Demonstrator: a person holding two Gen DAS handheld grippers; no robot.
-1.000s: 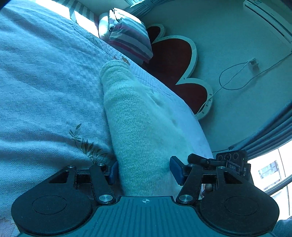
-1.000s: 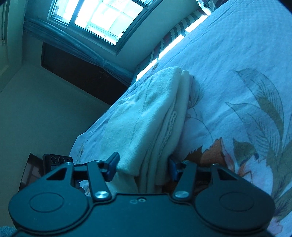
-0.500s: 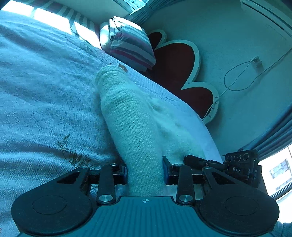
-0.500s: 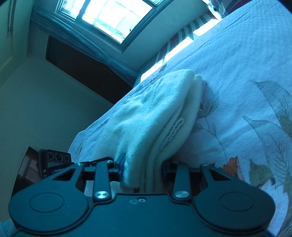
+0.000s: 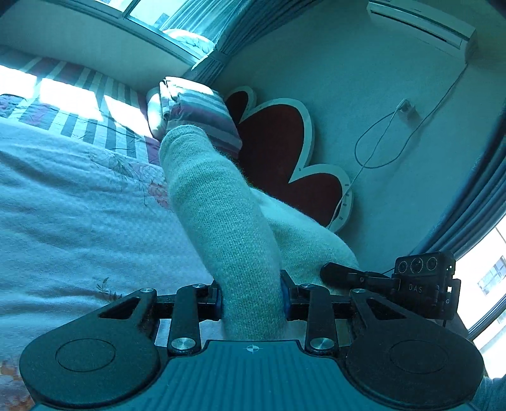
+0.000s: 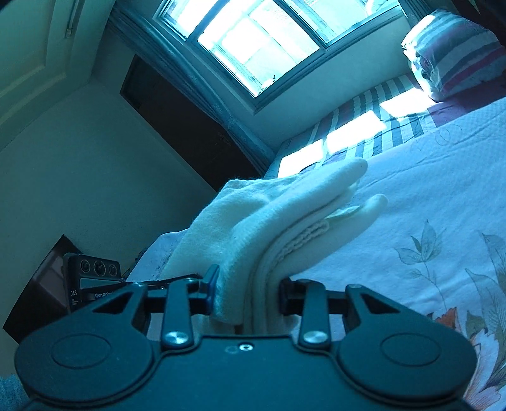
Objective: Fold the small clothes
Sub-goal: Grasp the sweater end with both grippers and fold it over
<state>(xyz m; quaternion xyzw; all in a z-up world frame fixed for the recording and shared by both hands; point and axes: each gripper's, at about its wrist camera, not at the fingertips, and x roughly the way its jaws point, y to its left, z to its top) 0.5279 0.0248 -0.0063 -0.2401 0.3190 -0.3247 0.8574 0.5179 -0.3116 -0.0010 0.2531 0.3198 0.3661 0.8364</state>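
Here, near to far:
Left gripper (image 5: pixel 251 298): black two-finger claw with blue pads, clenched on a bunched end of the pale cream knitted garment (image 5: pixel 221 205); the knit fills the gap and both pads press into it.
Right gripper (image 6: pixel 248 292): black two-finger claw, clenched on the other end of the same garment (image 6: pixel 268 218), where several folded layers and a ribbed seam edge are pinched together.
Garment, left wrist view: it runs away from the claw as a thick roll, its far rounded end raised above the bedspread.
Garment, right wrist view: the layers fan out ahead of the claw; two rounded ends stick out to the right, clear of the bed.
Bed: light blue textured bedspread with a leaf and flower print (image 6: pixel 442 202), lying under the cloth; a striped sheet (image 5: pixel 79 107) shows at its far edge in sunlight.
Pillow: striped, folded, at the head of the bed (image 5: pixel 196 110).
Headboard: dark red, cloud-shaped with a white rim (image 5: pixel 284 151), against the wall.
Far wall: a window (image 6: pixel 253 41), curtains, and a white air conditioner (image 5: pixel 420 25).
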